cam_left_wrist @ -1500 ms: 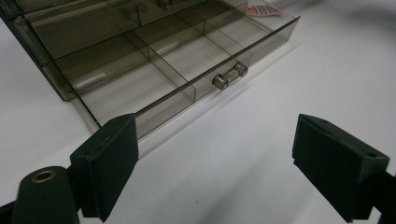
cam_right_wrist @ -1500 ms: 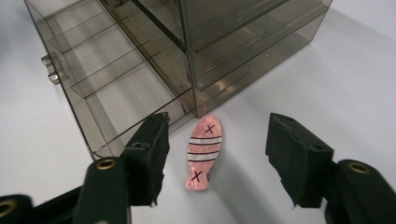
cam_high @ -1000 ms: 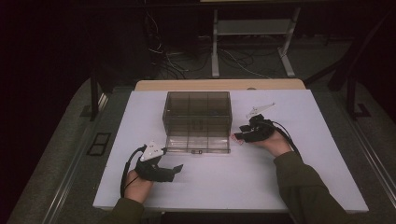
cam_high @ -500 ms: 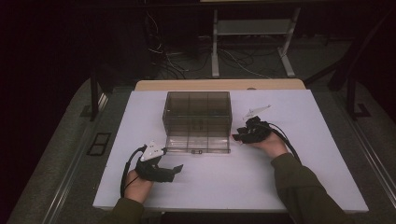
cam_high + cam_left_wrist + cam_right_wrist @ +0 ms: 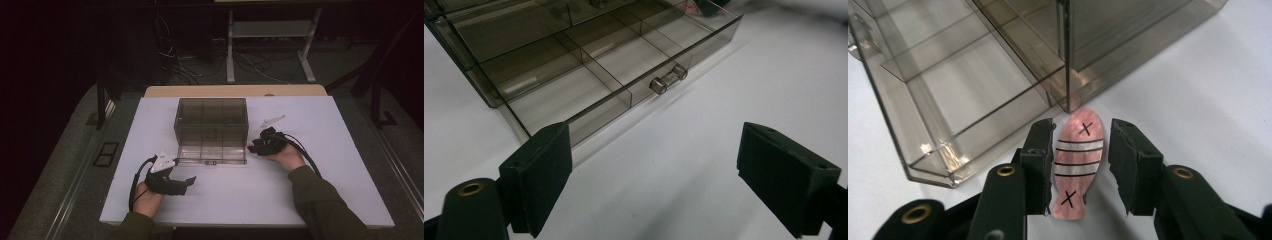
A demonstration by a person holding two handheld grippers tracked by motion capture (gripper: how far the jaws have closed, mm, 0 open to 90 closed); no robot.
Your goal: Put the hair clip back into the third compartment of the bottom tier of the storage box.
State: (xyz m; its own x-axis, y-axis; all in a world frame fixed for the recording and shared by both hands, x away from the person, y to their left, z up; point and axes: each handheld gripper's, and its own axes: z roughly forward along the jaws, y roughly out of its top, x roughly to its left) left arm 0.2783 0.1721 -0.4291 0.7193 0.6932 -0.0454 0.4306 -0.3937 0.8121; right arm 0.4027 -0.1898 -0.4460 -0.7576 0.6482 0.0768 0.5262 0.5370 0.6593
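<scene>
A smoky clear drawer box [image 5: 211, 117] stands at the middle of the white table [image 5: 325, 200], its bottom drawer [image 5: 212, 154] pulled out toward me. In the right gripper view, my right gripper [image 5: 1081, 167] is shut on a pink fish-shaped piece [image 5: 1077, 150] with white stripes and two black crosses, held just off the box's front right corner [image 5: 1068, 75], beside the drawer [image 5: 948, 100]. My left gripper [image 5: 186, 183] rests open on the table, front left of the drawer. Its jaws frame bare table [image 5: 664, 165] below the drawer's handle [image 5: 669, 79]. The drawer's compartments look empty.
A tan board [image 5: 235, 91] lies along the table's far edge. Behind it are metal stand legs [image 5: 230, 55] and cables on a dark floor. Cables trail from both grippers.
My right gripper has shifted slightly left and nearer, toward the drawer's right side. The left gripper has stayed put.
</scene>
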